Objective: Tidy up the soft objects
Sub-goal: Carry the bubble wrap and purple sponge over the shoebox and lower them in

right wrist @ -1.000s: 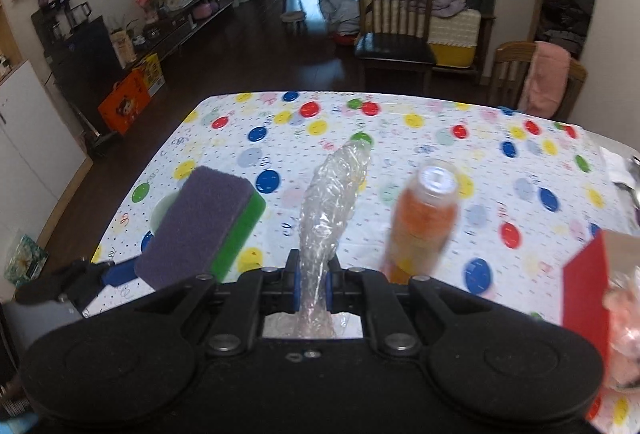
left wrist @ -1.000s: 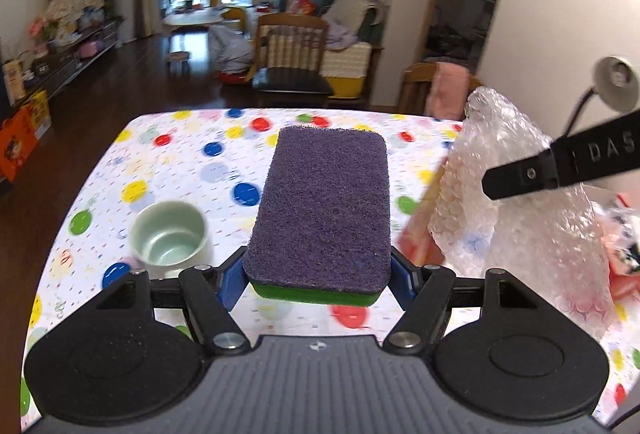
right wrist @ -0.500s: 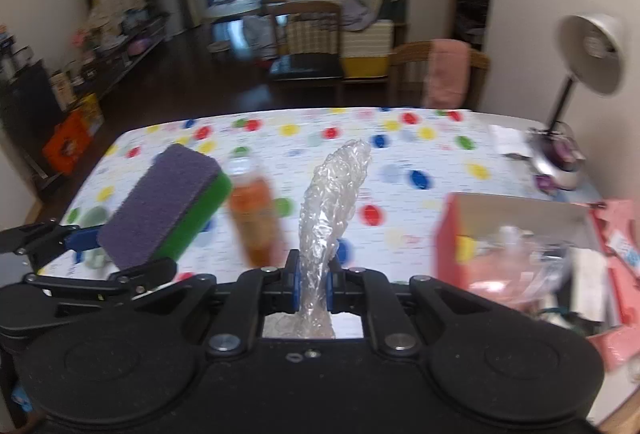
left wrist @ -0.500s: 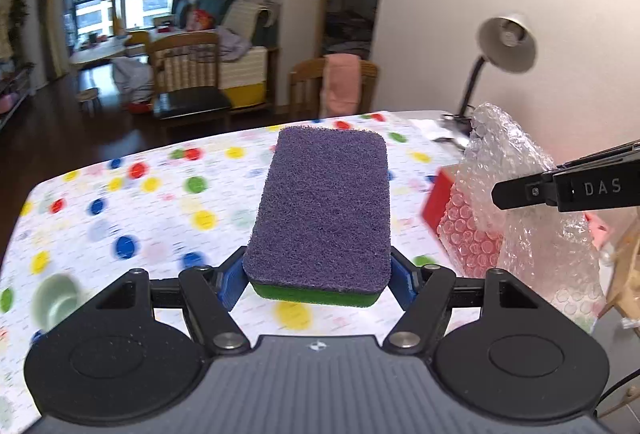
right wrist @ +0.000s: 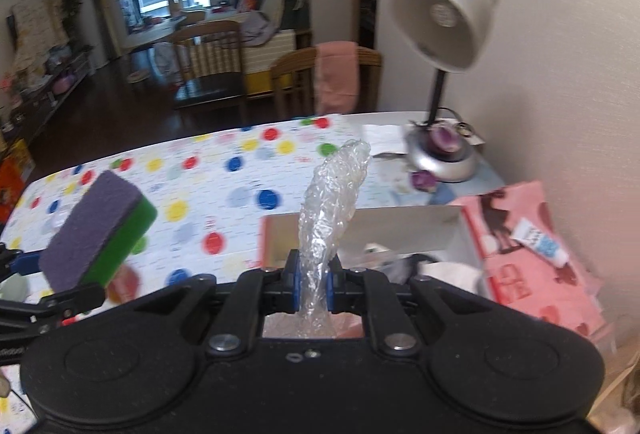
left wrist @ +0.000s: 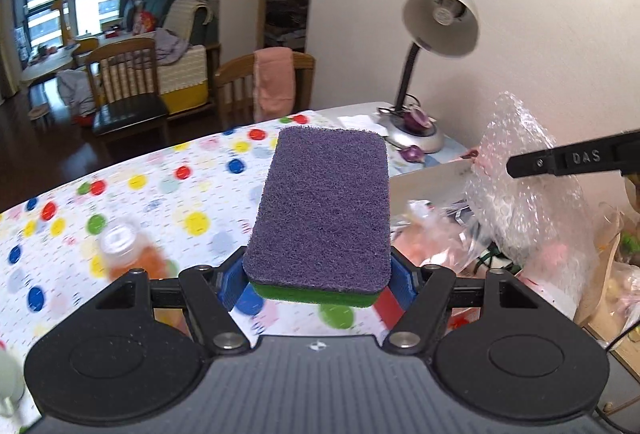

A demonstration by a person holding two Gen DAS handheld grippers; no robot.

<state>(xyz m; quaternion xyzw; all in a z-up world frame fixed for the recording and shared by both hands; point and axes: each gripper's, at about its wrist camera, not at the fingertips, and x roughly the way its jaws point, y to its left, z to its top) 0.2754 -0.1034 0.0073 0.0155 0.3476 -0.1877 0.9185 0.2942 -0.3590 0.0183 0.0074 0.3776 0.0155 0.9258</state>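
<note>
The sponge [left wrist: 320,209] is clamped by its near end in the left tongs [left wrist: 318,284], purple face up, long axis pointing straight ahead, up over the counter [left wrist: 160,193]. Right tongs [right wrist: 312,284] are pinched on bubble wrap [right wrist: 332,201], which stands upright. That wrap is floppy and squeezed thin, so it could slide out before reaching the box [right wrist: 400,230].

Orange bottle [left wrist: 132,254] motion-blurred, box contents [left wrist: 440,230] smeared, indistinct

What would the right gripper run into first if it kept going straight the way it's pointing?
Probably the open box just ahead and below: the right gripper, shut on bubble wrap, points down toward it. Depth is uncertain.
</note>
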